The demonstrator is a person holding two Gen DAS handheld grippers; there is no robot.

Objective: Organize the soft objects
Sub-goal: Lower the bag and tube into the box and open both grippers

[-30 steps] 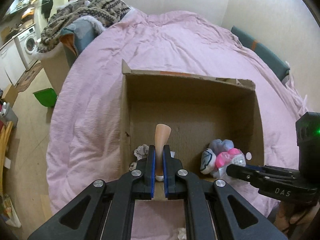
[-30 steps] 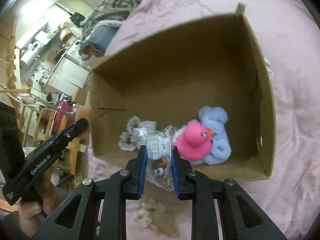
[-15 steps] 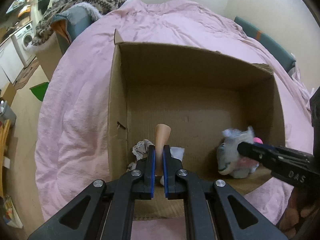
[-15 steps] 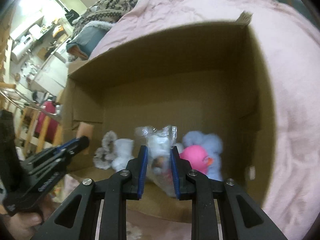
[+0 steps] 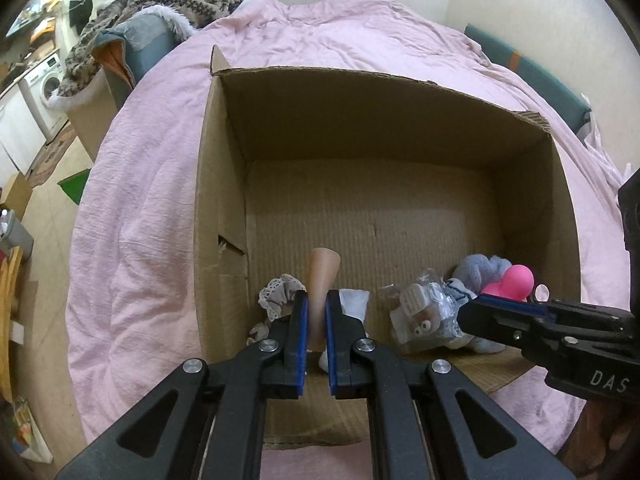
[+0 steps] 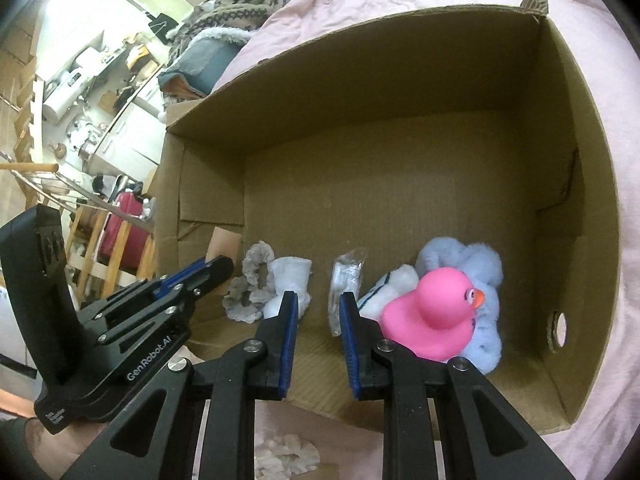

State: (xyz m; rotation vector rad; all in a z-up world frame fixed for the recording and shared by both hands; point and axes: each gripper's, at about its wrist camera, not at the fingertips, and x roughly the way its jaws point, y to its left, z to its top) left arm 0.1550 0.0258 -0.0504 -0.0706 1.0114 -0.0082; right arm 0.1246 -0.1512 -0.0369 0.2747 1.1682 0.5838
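We are filling the cardboard box (image 6: 400,152) on the pink bed cover (image 5: 132,240). Already lying inside, along its near wall, are a pink duck (image 6: 434,312), a blue plush (image 6: 480,264), a plastic packet (image 6: 344,280), a white sock (image 6: 290,276) and a grey scrunchie (image 6: 250,280). Our left gripper (image 5: 314,320) is clamping a beige piece (image 5: 322,280) above that near wall, not yet released. Our right gripper (image 6: 318,320) is hanging with its jaws apart, gripping nothing, just in front of the packet. Outside the box, a white scrap (image 6: 286,454) is lying on the cover, probably left to collect.

One cardboard box (image 5: 216,184), one pink duck (image 6: 434,316), one plastic packet (image 5: 424,312), two tools.
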